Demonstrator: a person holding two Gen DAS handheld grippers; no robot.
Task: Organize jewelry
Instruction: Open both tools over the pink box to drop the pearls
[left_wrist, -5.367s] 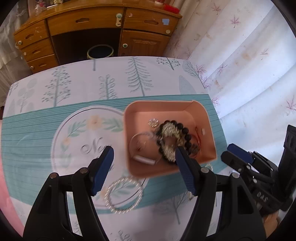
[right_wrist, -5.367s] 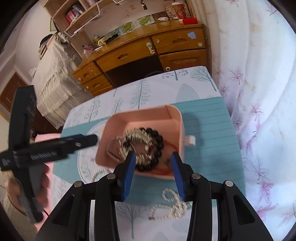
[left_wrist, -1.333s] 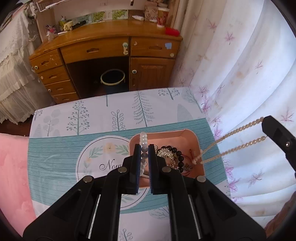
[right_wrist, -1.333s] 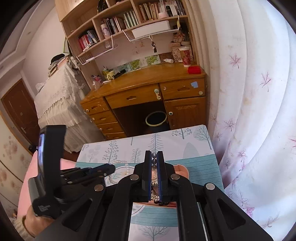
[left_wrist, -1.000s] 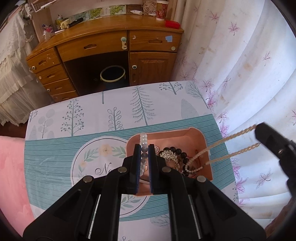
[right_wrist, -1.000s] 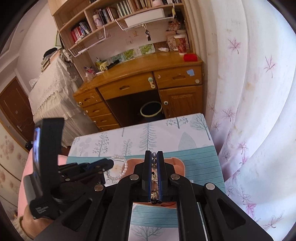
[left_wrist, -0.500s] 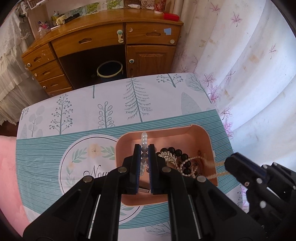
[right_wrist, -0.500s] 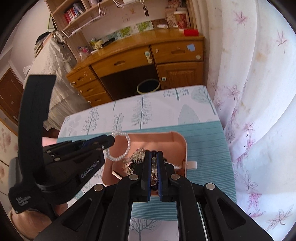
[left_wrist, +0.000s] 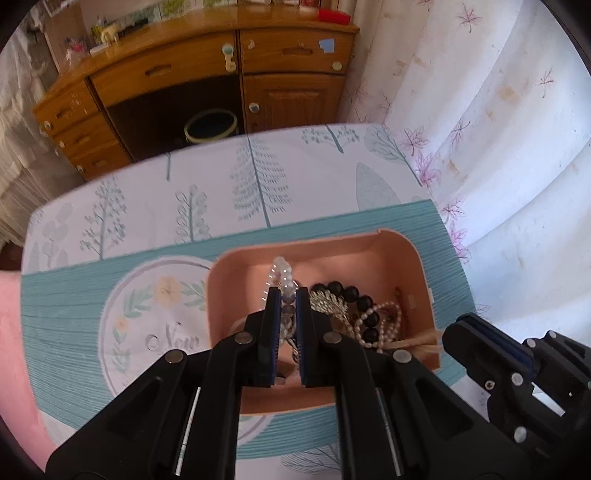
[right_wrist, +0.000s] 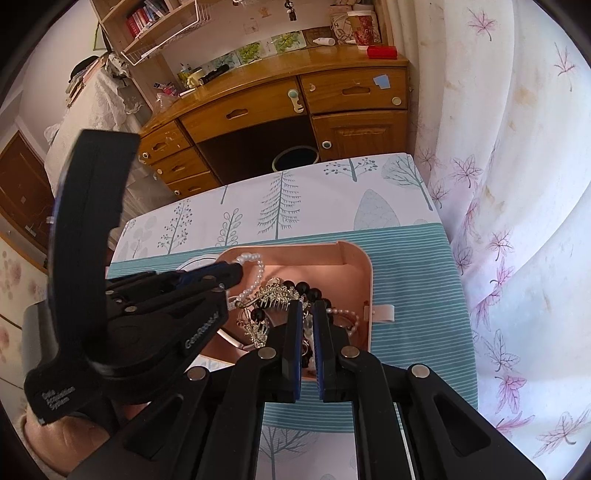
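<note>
I keep both loads low over the pink box (left_wrist: 413, 258): left gripper (left_wrist: 283, 295) pinches the pearl bracelet (left_wrist: 282, 271), right gripper (right_wrist: 309, 306) pinches the pearl necklace (right_wrist: 345, 317) (partly hidden). I should release gently inside.

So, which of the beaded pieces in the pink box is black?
The bracelet of large round beads in the pink box; the pale pearl strands beside it have much smaller beads.
</note>
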